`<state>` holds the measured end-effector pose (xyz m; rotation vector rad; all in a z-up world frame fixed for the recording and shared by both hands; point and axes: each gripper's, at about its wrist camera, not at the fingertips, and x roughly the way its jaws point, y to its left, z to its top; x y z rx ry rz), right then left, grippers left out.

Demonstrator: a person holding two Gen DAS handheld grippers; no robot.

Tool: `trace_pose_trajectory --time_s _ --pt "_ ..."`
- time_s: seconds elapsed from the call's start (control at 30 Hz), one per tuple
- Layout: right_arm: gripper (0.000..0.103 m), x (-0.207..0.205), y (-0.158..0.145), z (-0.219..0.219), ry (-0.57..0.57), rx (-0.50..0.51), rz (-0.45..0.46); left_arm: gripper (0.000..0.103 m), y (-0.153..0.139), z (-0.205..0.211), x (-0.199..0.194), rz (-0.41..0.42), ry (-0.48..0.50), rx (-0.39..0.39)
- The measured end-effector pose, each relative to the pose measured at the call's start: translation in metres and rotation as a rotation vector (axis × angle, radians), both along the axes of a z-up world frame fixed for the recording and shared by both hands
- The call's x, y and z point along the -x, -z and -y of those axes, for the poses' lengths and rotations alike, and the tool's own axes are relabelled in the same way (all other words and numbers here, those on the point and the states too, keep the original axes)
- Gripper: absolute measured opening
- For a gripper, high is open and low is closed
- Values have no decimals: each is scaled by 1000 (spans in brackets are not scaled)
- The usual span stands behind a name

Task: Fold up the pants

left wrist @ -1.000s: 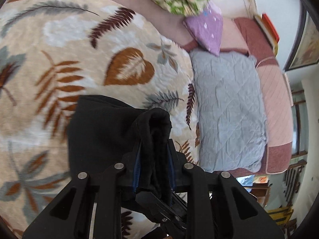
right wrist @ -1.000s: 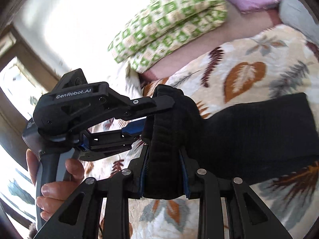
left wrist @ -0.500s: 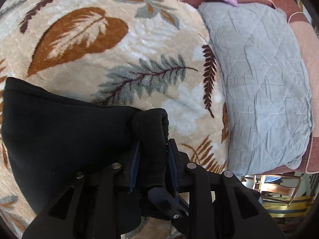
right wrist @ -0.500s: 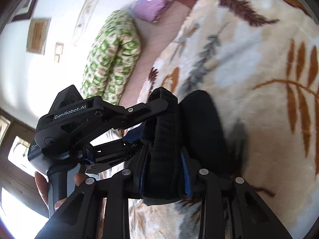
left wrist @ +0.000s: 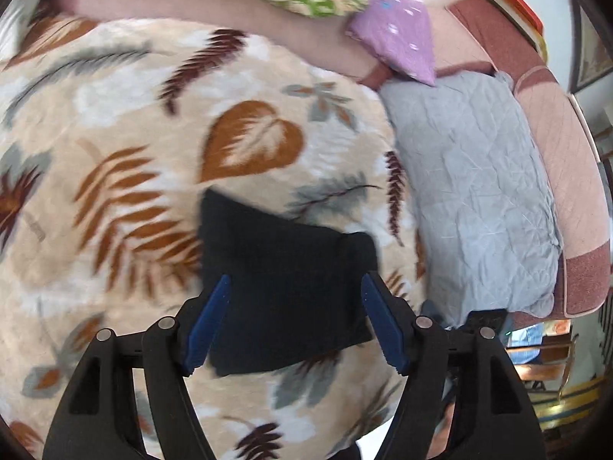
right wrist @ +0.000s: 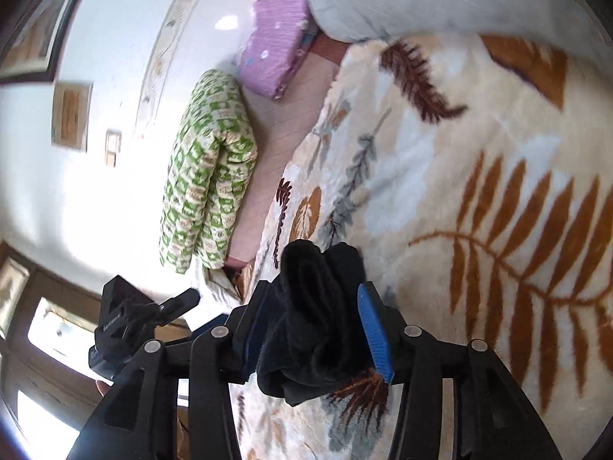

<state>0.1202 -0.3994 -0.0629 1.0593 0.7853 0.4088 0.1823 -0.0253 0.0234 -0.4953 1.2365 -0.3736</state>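
Release step: left tongs (left wrist: 295, 322) have just opened, clear of folded pants (left wrist: 283, 283) on blanket (left wrist: 115, 122). Right tongs (right wrist: 312, 329) opening too, cloth loose between the pads. Next: pull right free w/o dragging the fold.

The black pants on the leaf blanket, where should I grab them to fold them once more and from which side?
Take the black pants by their right edge, where the thick fold bulges. Come from the grey pillow side, low over the blanket: the stacked layers stand proud there, giving the left tool something to pinch.

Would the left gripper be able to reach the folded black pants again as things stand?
Probably yes: the left gripper is open right above the black pants on the blanket, nothing between.
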Motion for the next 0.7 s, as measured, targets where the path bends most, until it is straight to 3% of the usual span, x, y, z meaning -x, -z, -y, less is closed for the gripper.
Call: trace_pose_trajectory --time_s 0.13,0.2,0.27,0.4,0.53,0.63,0.7 --pt "58 -10 -17 -23 -115 108 12 71 38 -26 15 -95 -60 107" --pt "58 -14 -20 -34 -144 164 3 71 52 -22 23 -126 -49 125" --pt "58 -16 -24 -44 -158 241 -11 71 57 -15 30 -123 -26 120" --pt "57 -13 -28 -61 -242 267 17 71 63 0 41 -120 -8 141" --pt "56 -23 -19 -76 -302 348 -16 71 60 13 50 -100 -3 137" --pt "46 -30 -11 -81 -328 373 -26 71 64 22 47 -98 -46 90" --pt "29 -34 -9 -82 -345 388 -19 71 72 26 43 -128 -86 97"
